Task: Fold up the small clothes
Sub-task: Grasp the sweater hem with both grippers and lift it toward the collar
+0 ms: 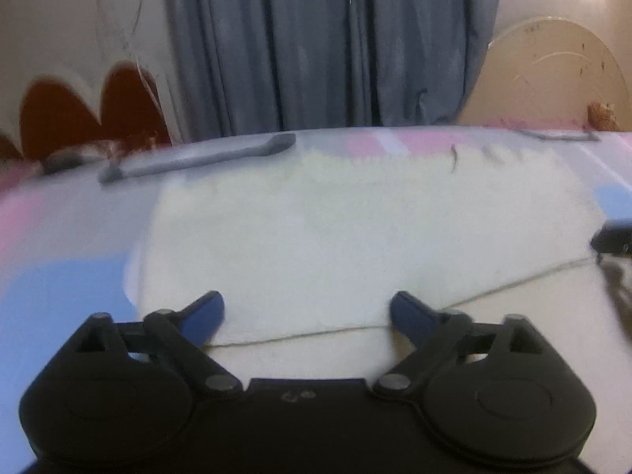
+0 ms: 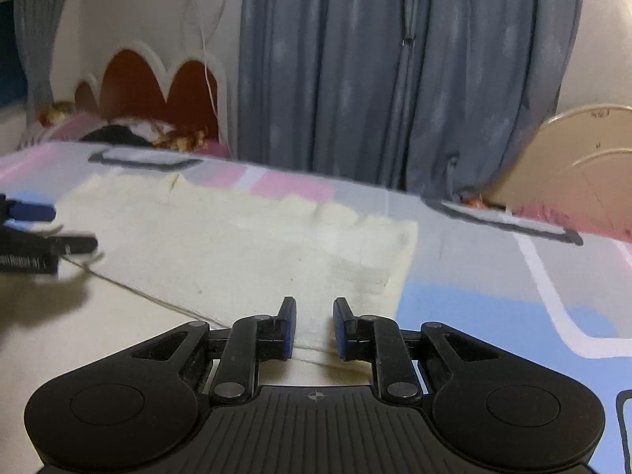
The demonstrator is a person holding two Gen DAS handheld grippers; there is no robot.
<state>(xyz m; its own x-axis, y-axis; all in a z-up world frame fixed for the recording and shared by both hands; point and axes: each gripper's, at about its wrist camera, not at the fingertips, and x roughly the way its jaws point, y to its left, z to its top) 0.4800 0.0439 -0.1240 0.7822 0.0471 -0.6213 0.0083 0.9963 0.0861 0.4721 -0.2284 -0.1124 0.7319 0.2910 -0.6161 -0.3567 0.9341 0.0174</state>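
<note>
A cream-white small garment [image 1: 335, 237] lies flat on the bed, with a folded edge running across its near part. It also shows in the right wrist view [image 2: 245, 245]. My left gripper [image 1: 307, 316] is wide open just above the garment's near fold, holding nothing. My right gripper [image 2: 314, 328] hovers over the garment's near right corner, its blue pads [image 2: 288, 328] a narrow gap apart with cloth visible between them and not pinched. The left gripper [image 2: 43, 233] shows at the left edge of the right wrist view. The right gripper [image 1: 614, 239] shows at the right edge of the left wrist view.
The bed sheet [image 2: 493, 296] is patterned pink, blue and grey. Grey curtains [image 1: 316, 47] hang behind the bed. A red-brown scalloped headboard [image 2: 158, 83] and pillows stand at the far left. A beige round board [image 1: 553, 75] leans at the far right.
</note>
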